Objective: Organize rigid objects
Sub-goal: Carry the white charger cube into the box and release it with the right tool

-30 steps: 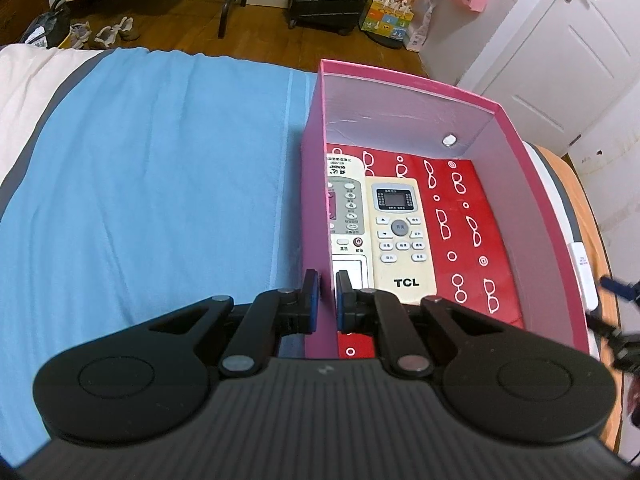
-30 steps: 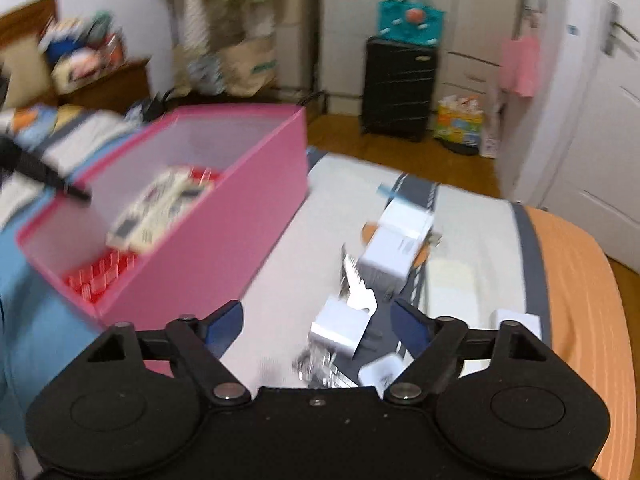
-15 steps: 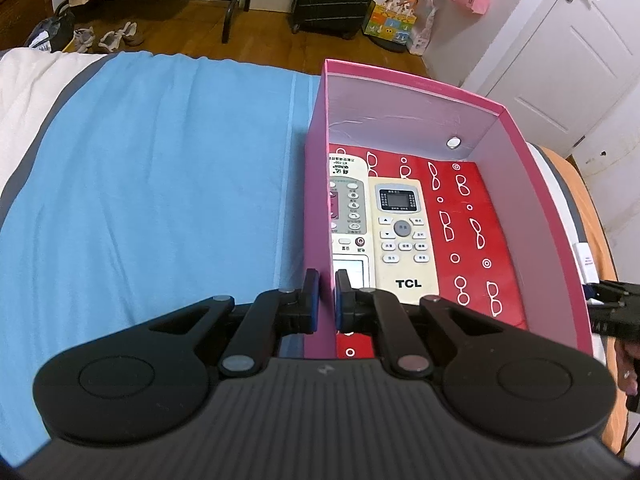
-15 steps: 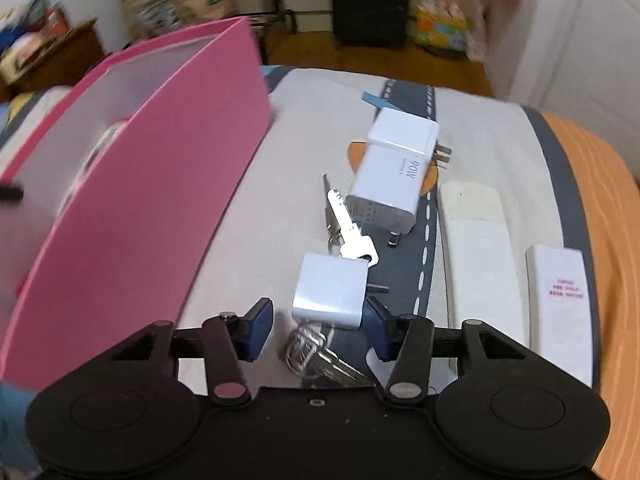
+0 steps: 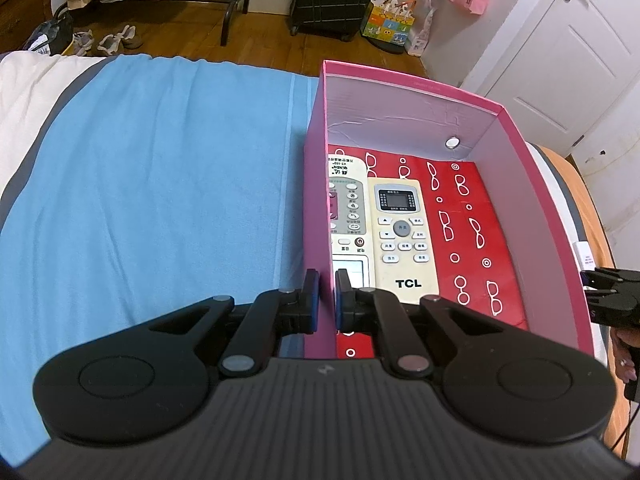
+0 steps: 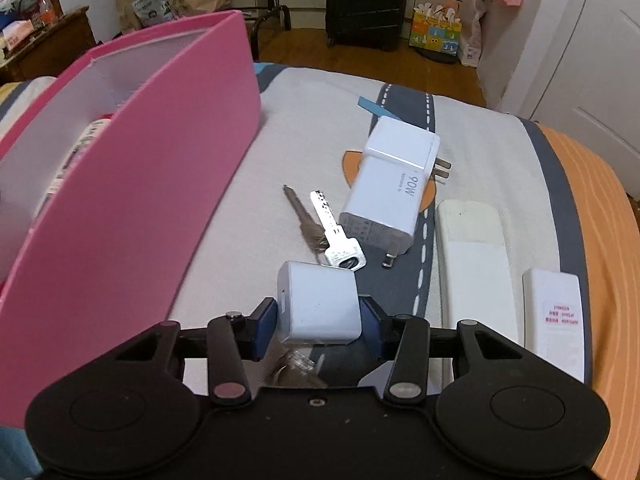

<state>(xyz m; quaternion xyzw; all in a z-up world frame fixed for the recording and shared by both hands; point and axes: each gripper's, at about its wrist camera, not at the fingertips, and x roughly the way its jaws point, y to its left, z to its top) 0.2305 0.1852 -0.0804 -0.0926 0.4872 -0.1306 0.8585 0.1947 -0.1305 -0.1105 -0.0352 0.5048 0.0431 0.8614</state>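
The pink box's (image 5: 316,208) near left wall is pinched by the left claw (image 5: 325,302), fully closed. Two remote controls (image 5: 402,236) lie side by side inside. The right claw (image 6: 319,322), jaws just narrowed, is clamped on a small white charger cube (image 6: 318,304) on the bed (image 6: 312,128). Keys (image 6: 334,230), a 90W adapter (image 6: 394,188) and two white remotes (image 6: 476,268) lie just beyond.

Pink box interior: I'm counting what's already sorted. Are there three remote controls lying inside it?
No, the pink cardboard box holds only two remote controls, side by side on its red patterned floor.
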